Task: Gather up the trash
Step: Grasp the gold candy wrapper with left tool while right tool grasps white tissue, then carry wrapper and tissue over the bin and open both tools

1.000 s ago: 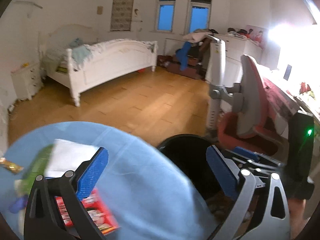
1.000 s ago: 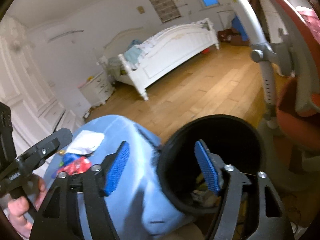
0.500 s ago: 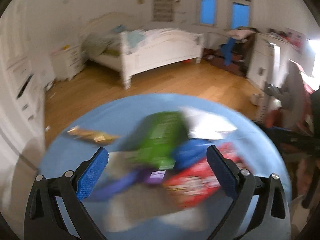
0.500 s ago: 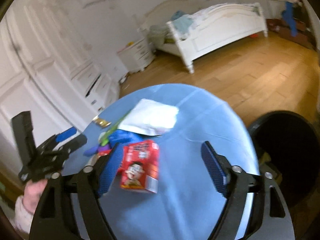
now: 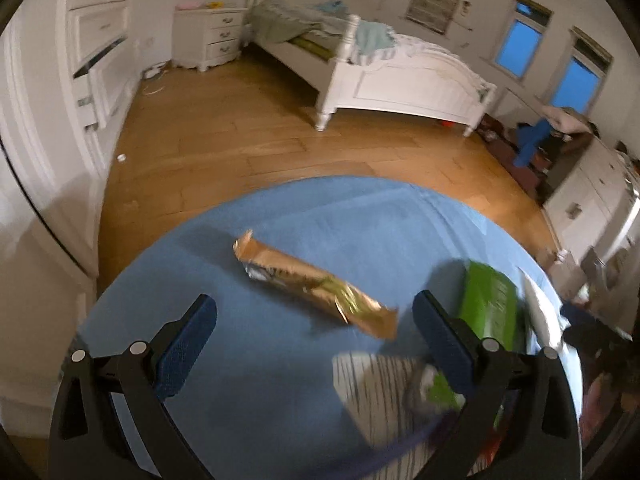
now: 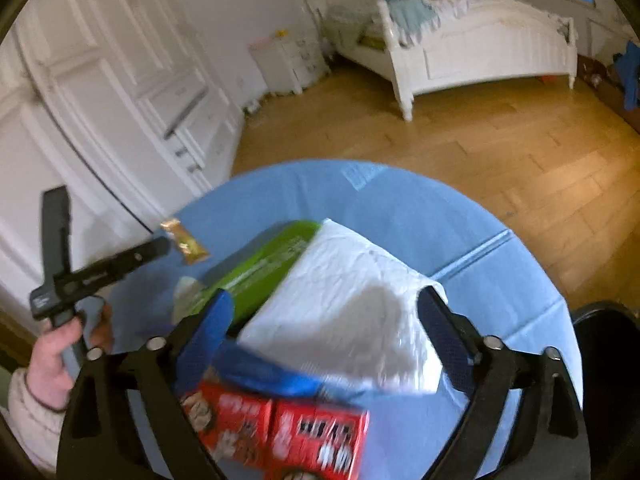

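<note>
Gold wrapper [image 5: 316, 285] lies between wide-spread left gripper [image 5: 314, 334] fingers.

Right gripper [image 6: 324, 330] open over white napkin [image 6: 352, 300], green packet [image 6: 260, 268], red carton [image 6: 280, 432], blue table [image 6: 500, 280]

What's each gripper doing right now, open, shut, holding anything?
Left gripper: open, empty, above the gold wrapper.
Right gripper: open, empty, over the white tissue.
</note>
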`<state>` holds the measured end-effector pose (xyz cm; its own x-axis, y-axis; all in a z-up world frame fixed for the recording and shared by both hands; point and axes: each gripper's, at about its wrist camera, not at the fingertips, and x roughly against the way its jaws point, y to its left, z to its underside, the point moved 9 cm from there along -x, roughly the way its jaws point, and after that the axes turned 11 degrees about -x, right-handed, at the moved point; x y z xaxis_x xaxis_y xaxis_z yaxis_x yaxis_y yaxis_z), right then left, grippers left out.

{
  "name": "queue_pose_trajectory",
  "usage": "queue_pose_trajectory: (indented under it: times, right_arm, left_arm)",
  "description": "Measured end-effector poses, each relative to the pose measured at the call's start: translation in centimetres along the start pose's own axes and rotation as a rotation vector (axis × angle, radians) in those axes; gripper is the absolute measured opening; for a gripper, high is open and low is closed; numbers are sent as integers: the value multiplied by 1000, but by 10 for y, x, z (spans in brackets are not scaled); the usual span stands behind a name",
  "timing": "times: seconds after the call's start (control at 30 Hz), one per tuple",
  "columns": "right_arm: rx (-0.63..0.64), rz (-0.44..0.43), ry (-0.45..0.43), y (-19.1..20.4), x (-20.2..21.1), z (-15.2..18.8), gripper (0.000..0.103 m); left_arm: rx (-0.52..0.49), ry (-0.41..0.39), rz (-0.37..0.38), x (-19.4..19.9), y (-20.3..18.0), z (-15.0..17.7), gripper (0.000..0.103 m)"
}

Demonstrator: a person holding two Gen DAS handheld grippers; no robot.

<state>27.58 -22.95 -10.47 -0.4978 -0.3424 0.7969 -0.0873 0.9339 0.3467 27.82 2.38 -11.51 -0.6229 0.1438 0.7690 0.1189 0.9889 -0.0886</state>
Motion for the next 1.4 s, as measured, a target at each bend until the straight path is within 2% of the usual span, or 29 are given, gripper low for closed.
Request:
queue_pose_trajectory:
  times: [0.07,0.13,0.17,0.23,0.27,0.33,0.4,0.43,0.5,0.6,0.8,0.97,1.2,1.4]
  right_arm:
    - [25,43,28,-5,-10,4,98]
    - [32,48,27,-6,-12,6,98]
    - [30,42,29,-6,-12,8,95]
    - [24,36,17,-8,-8,10,86]
    - [26,39,10,-10,-6,11,78]
    - [17,20,1,-12,0,17,73]
    - [6,-7,-10,-13,9,22,64]
    - [3,-16,-19,-13,13,22,62]
    - [-5,-45,-40,-13,21,22,55]
    - [-26,-93,-86,-10,40,23,51]
    - [-70,-200,-177,-10,86,21,49]
    - [-106,-282,-226,-14,127,25,49]
    - [-185,-338,-291,-43,172,31,50]
    - [-243,-284,-371,-91,204,37,50]
  left_arm:
    - [3,11,-43,-6,5,1,96]
    - [7,4,-80,-11,8,-1,86]
    - [-3,-1,-105,-13,9,-4,80]
    - [-16,-9,-148,-12,12,-5,51]
    - [-7,-14,-158,-11,16,-5,46]
    - [-15,-15,-175,-12,19,-5,21]
    - [-18,-20,-190,-10,25,-3,7]
    - [-9,-24,-172,-8,26,-1,4]
    - [27,-25,-106,-5,28,4,3]
    - [39,-45,-61,3,26,11,2]
    - [67,-104,5,35,17,14,2]
    - [33,-165,53,70,-7,8,2]
    - [-40,-242,155,115,-77,-8,2]
    - [-145,-268,257,128,-163,-15,2]
